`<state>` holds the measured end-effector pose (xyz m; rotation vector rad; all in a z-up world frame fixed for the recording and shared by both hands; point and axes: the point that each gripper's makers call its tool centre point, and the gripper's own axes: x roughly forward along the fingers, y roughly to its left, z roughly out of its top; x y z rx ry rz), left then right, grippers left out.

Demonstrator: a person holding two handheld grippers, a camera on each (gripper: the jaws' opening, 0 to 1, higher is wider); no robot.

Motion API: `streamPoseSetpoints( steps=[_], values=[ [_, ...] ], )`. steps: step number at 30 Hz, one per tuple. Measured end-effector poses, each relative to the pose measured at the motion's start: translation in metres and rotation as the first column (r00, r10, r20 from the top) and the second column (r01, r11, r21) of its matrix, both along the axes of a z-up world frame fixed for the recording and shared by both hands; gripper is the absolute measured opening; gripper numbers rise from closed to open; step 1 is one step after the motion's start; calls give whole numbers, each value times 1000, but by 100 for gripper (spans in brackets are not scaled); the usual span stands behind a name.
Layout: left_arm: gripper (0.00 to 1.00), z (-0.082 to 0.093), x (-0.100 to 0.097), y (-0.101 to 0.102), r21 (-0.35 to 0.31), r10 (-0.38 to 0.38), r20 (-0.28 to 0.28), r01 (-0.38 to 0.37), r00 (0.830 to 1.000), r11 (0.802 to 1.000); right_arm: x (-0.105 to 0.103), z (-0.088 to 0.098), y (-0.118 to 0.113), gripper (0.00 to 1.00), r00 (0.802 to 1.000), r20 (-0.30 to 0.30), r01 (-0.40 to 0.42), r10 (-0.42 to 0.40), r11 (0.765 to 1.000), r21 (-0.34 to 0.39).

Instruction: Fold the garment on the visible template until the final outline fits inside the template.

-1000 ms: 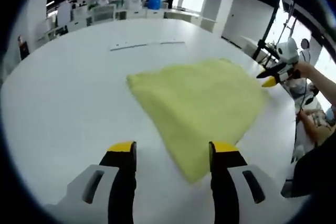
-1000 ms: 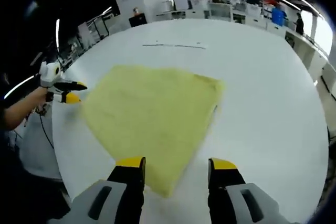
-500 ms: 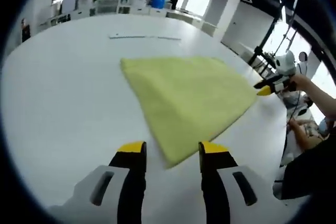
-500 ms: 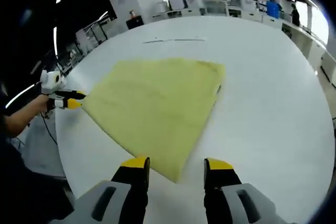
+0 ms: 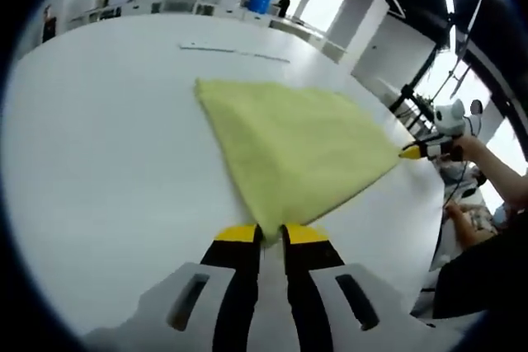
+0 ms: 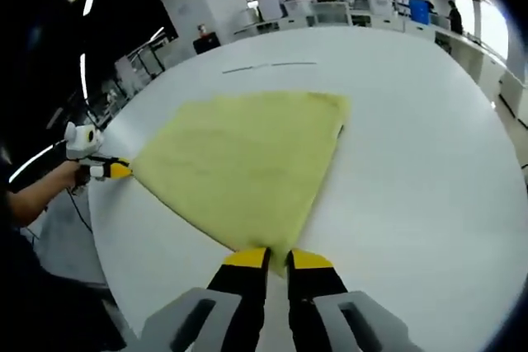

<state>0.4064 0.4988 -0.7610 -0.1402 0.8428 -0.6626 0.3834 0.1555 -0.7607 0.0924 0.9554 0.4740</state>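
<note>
In the left gripper view, your left gripper (image 5: 262, 232) pinches the near corner of the yellow garment (image 5: 293, 146), which lies flat on the white table (image 5: 99, 146). No template outline is discernible; thin marks (image 5: 235, 51) lie beyond. In the right gripper view, your right gripper (image 6: 276, 257) pinches the opposite corner. Folding appears only begun. Nothing obstructs; desks (image 6: 330, 10) stand well apart.

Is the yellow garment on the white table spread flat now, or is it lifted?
Spread flat: the yellow garment lies on the white table, each near corner pinched by a tool.
</note>
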Motion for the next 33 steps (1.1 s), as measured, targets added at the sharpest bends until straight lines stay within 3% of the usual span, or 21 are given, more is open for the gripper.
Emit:
streamPoseSetpoints(
  steps=[8, 20, 33],
  values=[
    [1, 2, -1, 0, -8, 9, 15, -9, 1000, 1000, -3, 0, -2, 0, 999, 0, 32, -32, 999, 35],
    [1, 1, -18, 3, -12, 29, -5, -29, 1000, 1000, -21, -1, 0, 0, 1000, 5, 12, -12, 1000, 23],
    [1, 6, -33, 4, 61, -7, 33, 5, 999, 998, -36, -1, 1, 0, 1000, 21, 21, -21, 999, 25]
  ],
)
